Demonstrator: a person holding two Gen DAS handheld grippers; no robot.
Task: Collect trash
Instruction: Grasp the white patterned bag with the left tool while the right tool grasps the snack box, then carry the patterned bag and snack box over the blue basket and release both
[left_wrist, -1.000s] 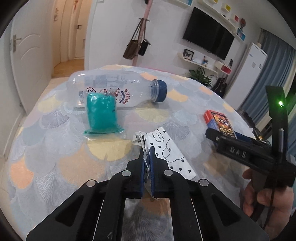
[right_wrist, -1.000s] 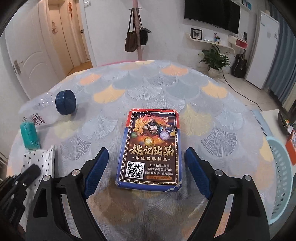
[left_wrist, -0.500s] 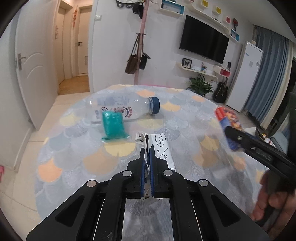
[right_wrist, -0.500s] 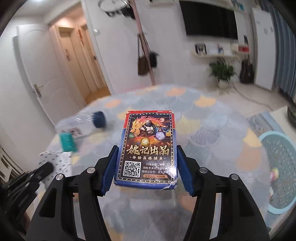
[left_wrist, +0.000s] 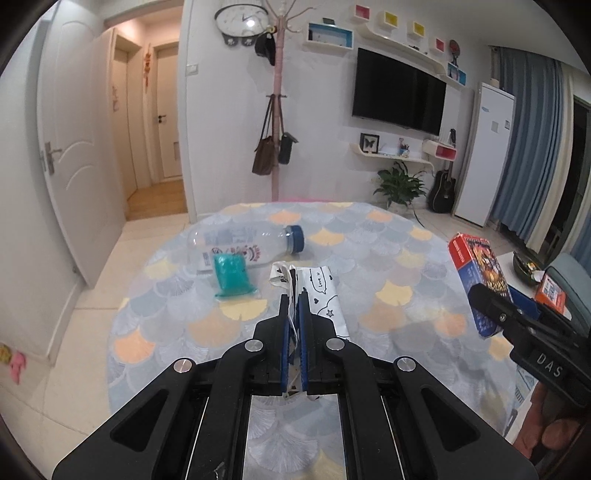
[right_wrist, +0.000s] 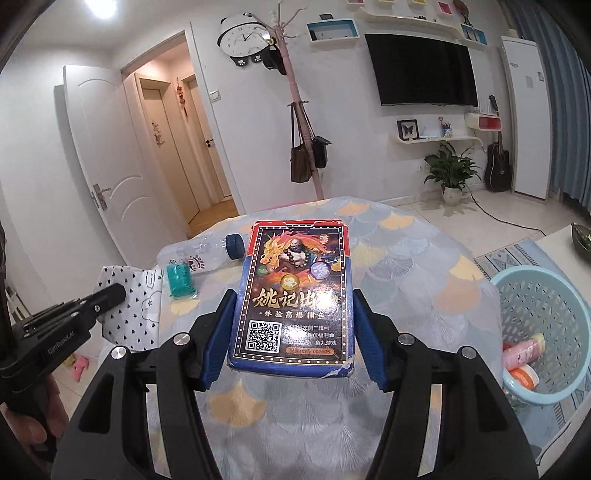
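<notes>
Two pieces of trash are lifted: the left gripper (left_wrist: 293, 291) jaws pinch the paper bag (left_wrist: 320, 291), the right gripper (right_wrist: 293, 325) jaws clamp the card box (right_wrist: 295, 295). Next, carry both to the basket (right_wrist: 546, 295), right of the jaws.

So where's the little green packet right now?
The green packet lies on the table, touching the near side of the clear bottle. In the left wrist view it is left of the gripper-held white patterned wrapper.

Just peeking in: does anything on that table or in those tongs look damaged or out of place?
The card box in the right tongs has a torn, scuffed bottom edge. On the table, a plastic bottle lies on its side, with a teal packet against it. Nothing looks spilled.
</notes>
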